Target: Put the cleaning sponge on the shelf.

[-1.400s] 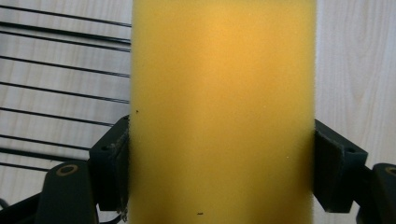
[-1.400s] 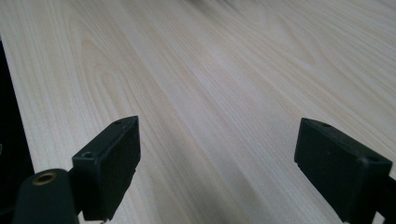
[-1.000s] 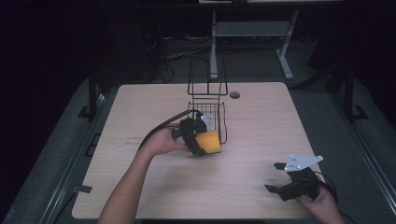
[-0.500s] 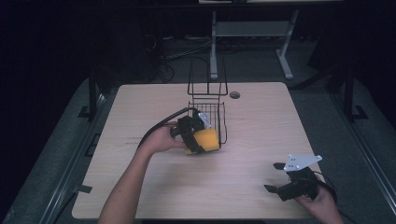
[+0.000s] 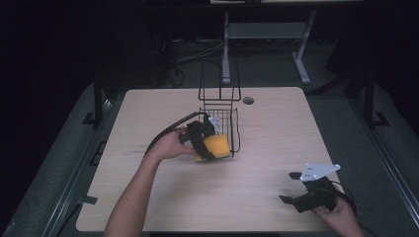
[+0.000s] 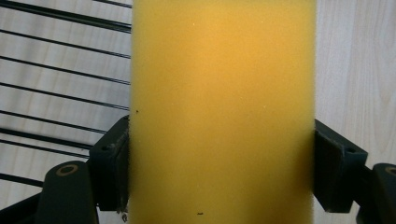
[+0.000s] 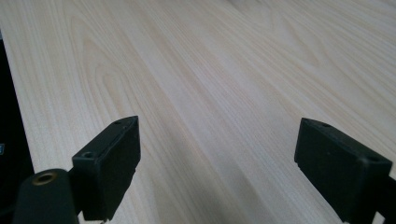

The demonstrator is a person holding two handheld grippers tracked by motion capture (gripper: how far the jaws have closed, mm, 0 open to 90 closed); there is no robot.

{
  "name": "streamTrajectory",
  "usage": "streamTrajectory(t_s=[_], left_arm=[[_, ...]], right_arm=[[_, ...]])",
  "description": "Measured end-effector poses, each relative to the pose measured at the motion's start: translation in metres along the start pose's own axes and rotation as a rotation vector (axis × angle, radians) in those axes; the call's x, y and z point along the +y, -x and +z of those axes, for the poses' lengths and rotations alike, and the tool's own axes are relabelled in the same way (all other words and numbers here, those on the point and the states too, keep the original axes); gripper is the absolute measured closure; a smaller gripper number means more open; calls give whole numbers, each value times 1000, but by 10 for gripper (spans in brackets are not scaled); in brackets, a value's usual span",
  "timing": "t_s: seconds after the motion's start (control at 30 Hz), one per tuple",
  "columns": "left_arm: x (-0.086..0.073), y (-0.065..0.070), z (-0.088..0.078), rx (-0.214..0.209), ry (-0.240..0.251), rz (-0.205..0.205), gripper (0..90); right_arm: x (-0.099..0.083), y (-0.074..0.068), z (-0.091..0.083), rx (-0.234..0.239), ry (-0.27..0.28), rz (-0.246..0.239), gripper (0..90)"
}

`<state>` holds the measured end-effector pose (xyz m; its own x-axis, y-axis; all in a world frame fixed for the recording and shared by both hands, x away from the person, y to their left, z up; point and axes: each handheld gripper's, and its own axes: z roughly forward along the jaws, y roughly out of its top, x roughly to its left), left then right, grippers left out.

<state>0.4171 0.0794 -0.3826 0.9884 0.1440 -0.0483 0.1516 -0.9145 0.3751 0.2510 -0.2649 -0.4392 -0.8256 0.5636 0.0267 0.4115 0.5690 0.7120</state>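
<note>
A yellow sponge [image 5: 215,147] is clamped in my left gripper [image 5: 206,143], just in front of the black wire basket [image 5: 221,114] near the table's middle. In the left gripper view the sponge [image 6: 222,112] stands between both jaw pads, with the basket's wires [image 6: 60,88] behind it at the left. My right gripper [image 5: 295,187] rests low near the table's front right edge, open with nothing between its jaws. The right gripper view looks along its spread jaws [image 7: 217,172] over bare wood.
The light wooden table [image 5: 276,138] has a small round grommet hole [image 5: 248,100] behind the basket. Dark floor and a metal frame leg [image 5: 226,44] lie beyond the far edge. Bare wood stretches between the two grippers.
My left gripper has carried the sponge slightly right and up, closer to the basket's front. The right gripper has stayed in place.
</note>
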Motion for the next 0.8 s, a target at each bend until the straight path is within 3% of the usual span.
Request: streamTrajectory(t_s=[0.3,0.53,0.8], left_arm=[[8,-8,-2,0,-11,20,219],[10,-15,-2,-3,-1,13,219],[5,-22,-2,-3,2,-22,219]], right_arm=[[0,0,0,1,2,1,141],[0,0,0,4,1,-1,141],[1,0,2,7,-5,-2,141]])
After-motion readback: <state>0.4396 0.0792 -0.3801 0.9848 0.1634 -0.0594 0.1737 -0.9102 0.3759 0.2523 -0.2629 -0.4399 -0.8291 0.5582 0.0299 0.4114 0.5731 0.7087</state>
